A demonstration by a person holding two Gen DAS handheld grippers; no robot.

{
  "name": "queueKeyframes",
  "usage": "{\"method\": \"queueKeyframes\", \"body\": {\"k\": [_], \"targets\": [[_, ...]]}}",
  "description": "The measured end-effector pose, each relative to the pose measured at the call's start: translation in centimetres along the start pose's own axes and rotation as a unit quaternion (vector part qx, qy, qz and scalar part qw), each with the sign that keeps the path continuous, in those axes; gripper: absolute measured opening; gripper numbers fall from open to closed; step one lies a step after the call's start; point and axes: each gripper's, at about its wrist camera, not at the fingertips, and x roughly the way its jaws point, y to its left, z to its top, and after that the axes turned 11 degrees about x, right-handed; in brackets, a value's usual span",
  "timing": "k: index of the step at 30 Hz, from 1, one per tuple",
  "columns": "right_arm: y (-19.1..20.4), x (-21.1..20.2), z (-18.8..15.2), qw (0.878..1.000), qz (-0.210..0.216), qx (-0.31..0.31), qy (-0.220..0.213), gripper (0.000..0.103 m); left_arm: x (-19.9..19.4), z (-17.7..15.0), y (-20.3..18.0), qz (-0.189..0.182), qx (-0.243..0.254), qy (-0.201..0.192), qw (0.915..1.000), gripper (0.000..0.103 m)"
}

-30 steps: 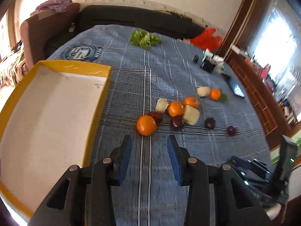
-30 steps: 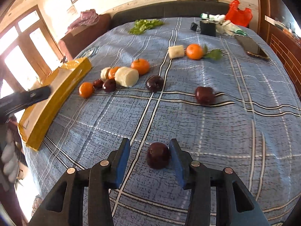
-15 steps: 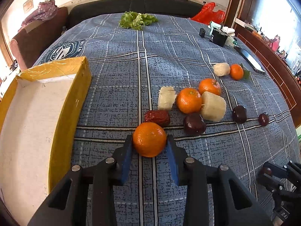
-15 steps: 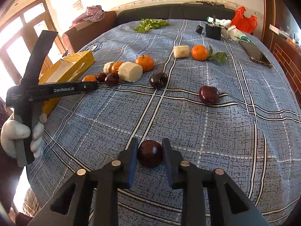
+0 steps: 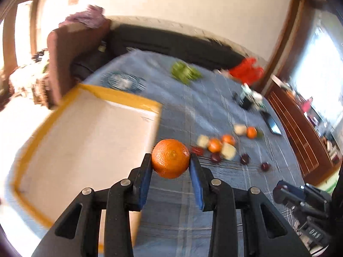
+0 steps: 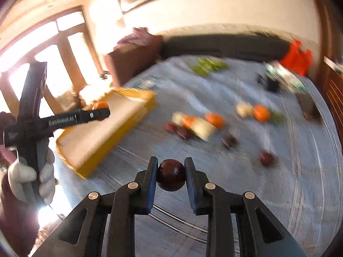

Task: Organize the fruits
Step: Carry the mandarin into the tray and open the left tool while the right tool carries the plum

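My left gripper (image 5: 170, 167) is shut on an orange (image 5: 170, 158) and holds it in the air beside the right edge of the yellow-rimmed tray (image 5: 120, 96). My right gripper (image 6: 171, 176) is shut on a dark red plum (image 6: 171, 177), lifted above the blue cloth. The left gripper with its orange also shows in the right wrist view (image 6: 99, 109) over the tray (image 6: 137, 120). Several oranges, plums and pale fruit pieces (image 5: 218, 147) lie in a cluster on the cloth (image 6: 199, 126). Both views are blurred.
Green leaves (image 5: 185, 72) and a red bag (image 5: 246, 70) lie at the far side of the cloth. A phone (image 5: 273, 124) and small items (image 5: 248, 98) lie at the right. A brown armchair (image 5: 70, 51) stands beyond the tray. A wooden cabinet (image 5: 300, 132) is at the right.
Both grippers have closed on their fruit and lifted it off the cloth. The left one has moved left toward the tray with the orange; the right one has risen with the plum.
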Motion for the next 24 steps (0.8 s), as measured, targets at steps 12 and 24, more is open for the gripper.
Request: {"method": "queueKeyframes", "body": {"k": [12,24], "targets": [[16.1,11.6,2.8,0.98,0.152,-0.053,0.118,0.028,-0.2,-3.2,13.5,0.137,-0.062,0.066,0.9863,0.034],[19.6,20.7,-2.0,0.971,0.106,-0.096,0.191,0.029,3.2,-6.4,17.6,0.116,-0.108,0.103,0.982,0.035]]}}
